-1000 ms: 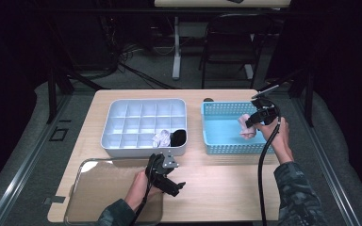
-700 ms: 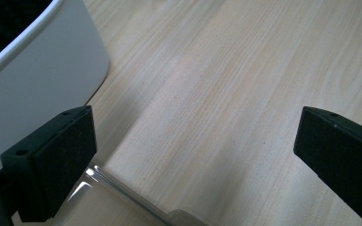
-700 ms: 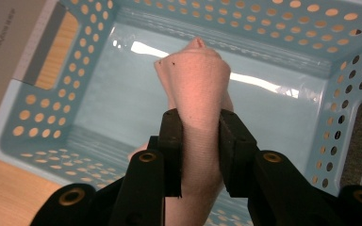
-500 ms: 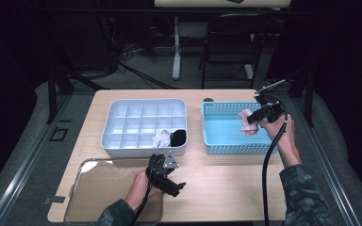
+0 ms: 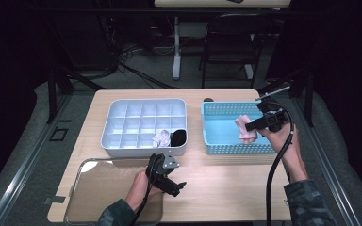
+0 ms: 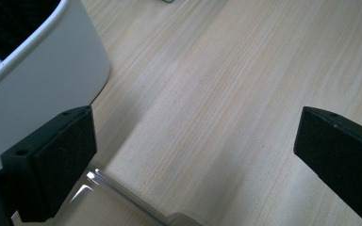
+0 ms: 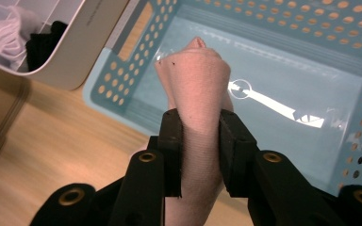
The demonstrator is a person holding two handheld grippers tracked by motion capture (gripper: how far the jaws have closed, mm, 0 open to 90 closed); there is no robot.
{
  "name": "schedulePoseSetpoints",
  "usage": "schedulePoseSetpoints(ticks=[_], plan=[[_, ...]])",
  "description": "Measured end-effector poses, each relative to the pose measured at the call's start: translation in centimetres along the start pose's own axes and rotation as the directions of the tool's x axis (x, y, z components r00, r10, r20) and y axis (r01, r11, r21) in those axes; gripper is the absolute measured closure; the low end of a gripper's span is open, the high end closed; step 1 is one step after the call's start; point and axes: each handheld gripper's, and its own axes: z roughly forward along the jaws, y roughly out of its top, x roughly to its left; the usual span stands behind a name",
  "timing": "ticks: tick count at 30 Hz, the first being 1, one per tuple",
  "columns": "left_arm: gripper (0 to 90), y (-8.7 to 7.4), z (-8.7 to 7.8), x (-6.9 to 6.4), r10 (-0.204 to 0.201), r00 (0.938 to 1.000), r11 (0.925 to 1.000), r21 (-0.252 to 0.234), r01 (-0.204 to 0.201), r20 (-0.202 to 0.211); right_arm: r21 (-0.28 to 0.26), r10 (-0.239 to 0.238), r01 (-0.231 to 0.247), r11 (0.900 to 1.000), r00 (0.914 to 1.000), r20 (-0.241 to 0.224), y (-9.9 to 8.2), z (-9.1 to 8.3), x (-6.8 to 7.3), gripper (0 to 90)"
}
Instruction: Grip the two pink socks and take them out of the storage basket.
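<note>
A rolled pink sock [image 7: 198, 89] is pinched between the jaws of my right gripper [image 7: 200, 141], held above the blue perforated basket [image 7: 283, 52]. From above, the right gripper [image 5: 250, 126] and pink sock [image 5: 244, 129] hang over the basket's [image 5: 217, 139] right half. The white divided tray [image 5: 136, 106] holds a white bundle [image 5: 160, 138] and a black bundle [image 5: 178, 137] in its front cells. My left gripper [image 5: 172, 181] rests on the table in front of the tray, jaws wide apart over bare wood [image 6: 217, 108].
A clear flat lid [image 5: 103, 190] lies at the front left of the wooden table [image 5: 226, 188]. The tray's white wall [image 6: 42, 84] is close on the left of the left gripper. A cable [image 5: 275, 174] trails from the right gripper.
The right gripper has lifted the pink sock up and slightly back over the basket. The left hand has stayed still.
</note>
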Motion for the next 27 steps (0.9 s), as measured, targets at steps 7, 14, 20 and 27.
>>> schedulePoseSetpoints(ticks=[7,14,20,27], plan=[[0.3,0.0,0.1,0.0,-0.001,1.0,1.0,-0.002,0.001,-0.002,0.013,-0.033,0.033,0.9994,0.9992,-0.023,-1.9,-0.1,1.6,73.1],[0.3,0.0,0.1,0.0,-0.003,1.0,1.0,-0.001,0.003,-0.002,0.043,-0.052,0.055,0.9976,0.997,-0.057,-4.1,0.4,3.1,72.9],[0.3,0.0,0.0,0.0,-0.001,1.0,1.0,-0.002,0.001,-0.001,0.096,-0.073,0.082,0.992,0.9927,-0.095,-6.2,2.6,4.4,72.7],[0.3,0.0,0.1,0.0,-0.002,1.0,1.0,-0.001,0.002,0.0,0.181,-0.062,0.081,0.9802,0.9924,-0.106,-8.1,6.2,5.0,72.0]])
